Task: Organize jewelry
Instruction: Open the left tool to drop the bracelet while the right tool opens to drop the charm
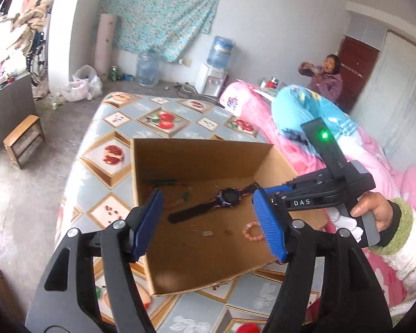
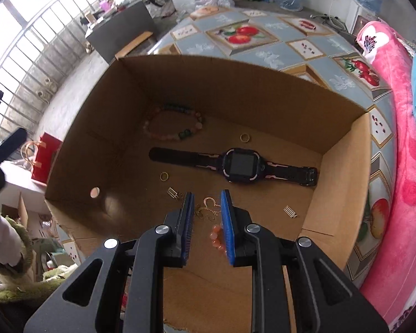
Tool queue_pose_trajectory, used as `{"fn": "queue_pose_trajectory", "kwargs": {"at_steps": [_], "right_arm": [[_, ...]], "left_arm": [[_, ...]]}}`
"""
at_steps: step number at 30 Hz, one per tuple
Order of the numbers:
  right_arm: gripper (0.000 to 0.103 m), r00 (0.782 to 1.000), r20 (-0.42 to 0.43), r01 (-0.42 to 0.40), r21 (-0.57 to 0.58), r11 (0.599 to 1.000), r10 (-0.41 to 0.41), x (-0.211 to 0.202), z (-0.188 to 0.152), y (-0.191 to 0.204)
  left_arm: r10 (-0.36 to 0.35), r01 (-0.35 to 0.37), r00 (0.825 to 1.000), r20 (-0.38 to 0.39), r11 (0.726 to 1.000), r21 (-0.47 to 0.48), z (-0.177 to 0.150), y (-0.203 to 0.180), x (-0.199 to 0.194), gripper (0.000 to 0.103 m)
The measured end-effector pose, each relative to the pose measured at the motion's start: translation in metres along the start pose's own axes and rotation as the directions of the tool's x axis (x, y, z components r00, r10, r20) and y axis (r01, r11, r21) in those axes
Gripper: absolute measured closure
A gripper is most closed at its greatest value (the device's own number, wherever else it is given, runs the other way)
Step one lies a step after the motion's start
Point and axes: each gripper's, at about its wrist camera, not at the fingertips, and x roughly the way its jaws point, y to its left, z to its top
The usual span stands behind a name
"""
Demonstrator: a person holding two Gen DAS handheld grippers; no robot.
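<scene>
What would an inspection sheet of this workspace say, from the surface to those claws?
Surface: patterned fruit-print cloth under an open cardboard box.
Job's things: in the box, a black watch, multicolour bead bracelet, pink bead bracelet, two gold rings, gold butterfly piece, small clasps.
Clutter: plastic bags, water jugs on the floor.
Claws: left claw open above the box; right claw open, low over the butterfly piece.
Cables: some on the floor near the water dispenser.
Surroundings: pink blanket, seated woman.
</scene>
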Motion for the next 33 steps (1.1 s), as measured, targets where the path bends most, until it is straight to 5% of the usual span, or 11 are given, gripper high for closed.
{"fn": "queue_pose_trajectory", "kwargs": {"at_steps": [8,13,17,20,25,28,33], "right_arm": [[0.083,0.979,-0.190,0.083,0.075,0.994,-0.067,0.059,0.019,-0.011],[0.082,0.975,-0.196,0.130,0.110,0.985,-0.107,0.062,0.019,-0.016],[0.082,0.983,-0.136,0.136,0.125,0.983,-0.119,0.038,0.012,-0.013],[0.082,0.993,0.007,0.118,0.139,0.983,-0.120,-0.006,-0.001,-0.005],[0.074,0.926,0.319,0.138,0.210,0.968,-0.201,-0.092,-0.053,-0.001],[0.073,0.909,0.348,0.114,0.320,0.941,-0.229,-0.103,-0.082,-0.019],[0.072,0.923,0.339,0.003,0.470,0.883,-0.184,-0.084,-0.128,-0.056]], "left_arm": [[0.079,-0.081,0.996,-0.029,0.994,-0.067,-0.015,0.048,-0.009,0.033],[0.050,-0.056,0.996,-0.068,0.994,-0.089,-0.029,0.057,-0.005,0.032],[0.027,-0.035,0.996,-0.081,0.994,-0.101,-0.034,0.055,0.002,0.031],[0.015,-0.025,0.996,-0.089,0.994,-0.108,-0.036,0.053,0.006,0.028],[-0.011,-0.006,0.993,-0.121,0.990,-0.140,-0.041,0.055,0.016,0.027],[-0.033,0.007,0.987,-0.160,0.987,-0.160,-0.044,0.056,0.026,0.027],[-0.096,0.052,0.971,-0.218,0.978,-0.202,-0.048,0.051,0.042,0.027]]}}
